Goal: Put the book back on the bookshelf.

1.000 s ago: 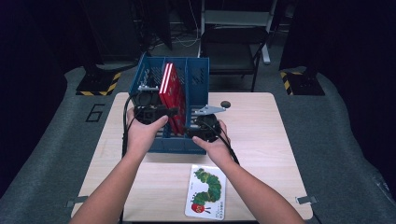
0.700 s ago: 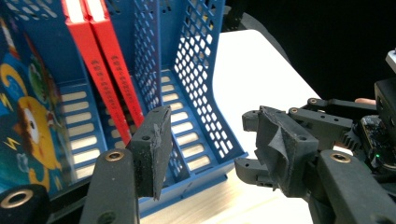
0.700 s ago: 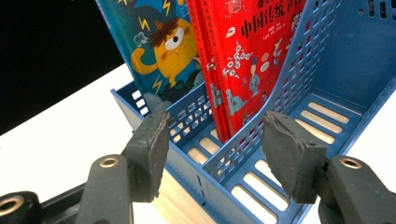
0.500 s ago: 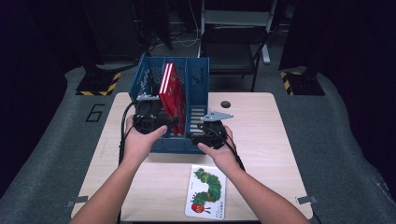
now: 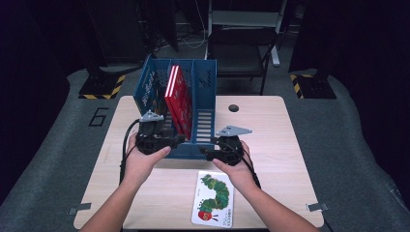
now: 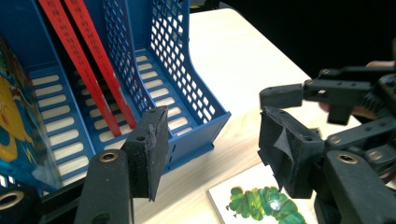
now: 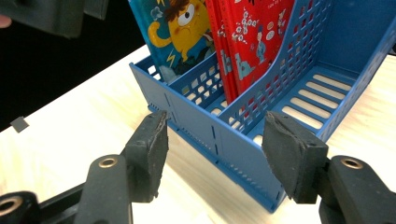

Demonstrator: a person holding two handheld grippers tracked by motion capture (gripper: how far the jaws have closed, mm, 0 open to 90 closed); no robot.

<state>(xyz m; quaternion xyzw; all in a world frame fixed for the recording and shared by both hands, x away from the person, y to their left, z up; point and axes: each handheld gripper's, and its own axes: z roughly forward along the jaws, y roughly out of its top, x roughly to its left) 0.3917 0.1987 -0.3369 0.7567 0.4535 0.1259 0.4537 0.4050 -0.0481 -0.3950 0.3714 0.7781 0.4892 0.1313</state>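
Observation:
A blue three-slot file rack (image 5: 205, 82) stands on the wooden table (image 5: 270, 135). Two red books (image 5: 178, 99) stand upright in its middle slot, a colourful monster picture book (image 5: 150, 92) fills the left slot, and the right slot is bare. A caterpillar book (image 5: 214, 198) lies flat near the front edge. My left gripper (image 5: 178, 140) is at the rack's front left, my right gripper (image 5: 207, 152) at its front right, their jaws pointing toward each other. Both are open with nothing between them: left gripper (image 6: 212, 135) before the rack (image 6: 196, 93), right gripper (image 7: 217, 130) before its front wall (image 7: 201, 126).
A small dark round mark (image 5: 234, 108) lies on the table right of the rack. A black chair (image 5: 239, 53) stands behind the table. Bare tabletop stretches to the right and left of the caterpillar book (image 6: 257, 200).
Both hands have drawn back from the rack toward the table's near edge, the left one also sinking a little. The rack and books have stayed put.

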